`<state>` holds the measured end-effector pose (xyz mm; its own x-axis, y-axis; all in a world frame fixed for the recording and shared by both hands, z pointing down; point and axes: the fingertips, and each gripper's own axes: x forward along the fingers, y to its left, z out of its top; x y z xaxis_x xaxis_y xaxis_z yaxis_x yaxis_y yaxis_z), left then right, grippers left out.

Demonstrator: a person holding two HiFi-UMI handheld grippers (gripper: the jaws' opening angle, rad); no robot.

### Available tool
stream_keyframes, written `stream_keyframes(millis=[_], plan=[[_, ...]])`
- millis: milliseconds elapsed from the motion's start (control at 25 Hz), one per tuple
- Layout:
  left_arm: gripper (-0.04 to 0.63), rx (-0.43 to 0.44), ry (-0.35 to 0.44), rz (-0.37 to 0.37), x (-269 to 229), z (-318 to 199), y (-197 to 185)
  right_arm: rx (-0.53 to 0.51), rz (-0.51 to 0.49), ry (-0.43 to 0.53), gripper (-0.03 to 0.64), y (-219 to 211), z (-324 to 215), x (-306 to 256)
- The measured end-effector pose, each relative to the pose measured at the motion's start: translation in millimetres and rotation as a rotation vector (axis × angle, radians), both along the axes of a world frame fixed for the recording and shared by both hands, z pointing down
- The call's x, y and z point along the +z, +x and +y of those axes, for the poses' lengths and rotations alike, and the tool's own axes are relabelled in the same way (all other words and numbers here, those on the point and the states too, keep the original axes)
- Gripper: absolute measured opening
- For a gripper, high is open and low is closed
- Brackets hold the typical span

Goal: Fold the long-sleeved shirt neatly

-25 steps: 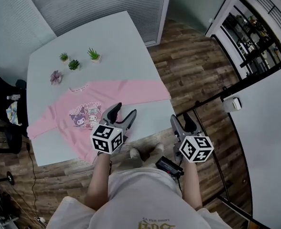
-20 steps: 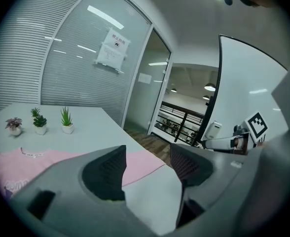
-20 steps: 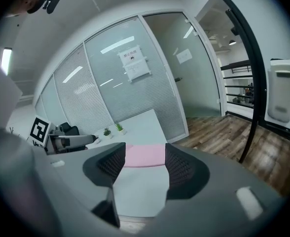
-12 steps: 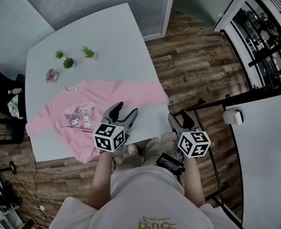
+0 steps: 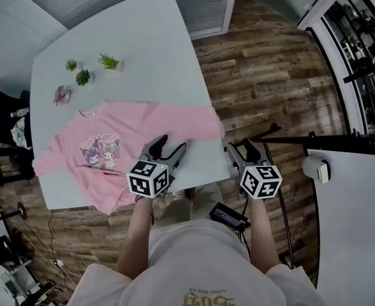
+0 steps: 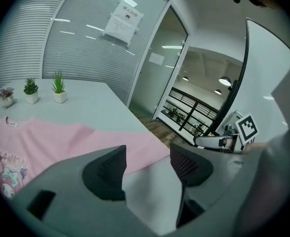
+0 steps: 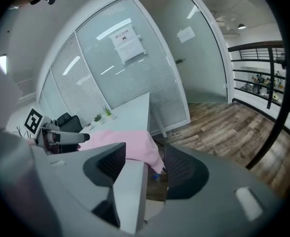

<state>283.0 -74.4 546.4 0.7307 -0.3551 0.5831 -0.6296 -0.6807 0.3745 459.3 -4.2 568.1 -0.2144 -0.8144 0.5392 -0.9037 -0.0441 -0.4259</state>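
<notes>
Head view, from the left: three small potted plants (image 5: 82, 77) stand at the far side of the tabletop (image 5: 143, 37). Nearer than the plants lies the pink shirt (image 5: 133, 129), spread flat and face up, with its collar toward the plants and its hem at the near edge. The left gripper (image 5: 172, 144) hovers by the lower edge of the shirt's right sleeve. Its fingers (image 6: 105, 172) are spread and hold nothing. The right gripper (image 5: 240, 146) hangs just off the tabletop's right edge near that sleeve's end, its fingers (image 7: 104, 163) also spread and empty.

This looks like the approach to a first grab. To do it well, each gripper should probably come down low and pinch a single layer at the sleeve's edge. The pair can then lift together, so the sleeve folds across the chest without dragging the body askew.

The shirt is soft pink, with a cartoon print on the chest and a pale collar trim. One sleeve reaches the left edge, and the other's cuff droops over the right edge. It shows few wrinkles.
</notes>
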Motion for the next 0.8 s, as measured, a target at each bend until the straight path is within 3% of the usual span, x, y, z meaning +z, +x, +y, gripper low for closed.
stream_keyframes(millis=[120, 200, 400, 800], plan=[[0.273, -0.002, -0.02, -0.02, 12.1, -1.9, 5.7, -0.009, -0.038, -0.023, 0.25, 6.2, -6.9, 20.9], [0.272, -0.003, -0.03, -0.03, 19.0, -3.4, 8.9, 0.006, -0.119, -0.042, 0.242, 10.5, -11.1, 36.3], [0.272, -0.008, -0.045, -0.052, 31.8, -6.3, 14.6, 0.08, -0.404, -0.071, 0.249, 15.9, -16.2, 68.1], [0.268, -0.006, -0.064, -0.073, 45.1, -10.7, 25.2, 0.2, -0.918, -0.028, 0.275, 8.2, -27.5, 108.1]])
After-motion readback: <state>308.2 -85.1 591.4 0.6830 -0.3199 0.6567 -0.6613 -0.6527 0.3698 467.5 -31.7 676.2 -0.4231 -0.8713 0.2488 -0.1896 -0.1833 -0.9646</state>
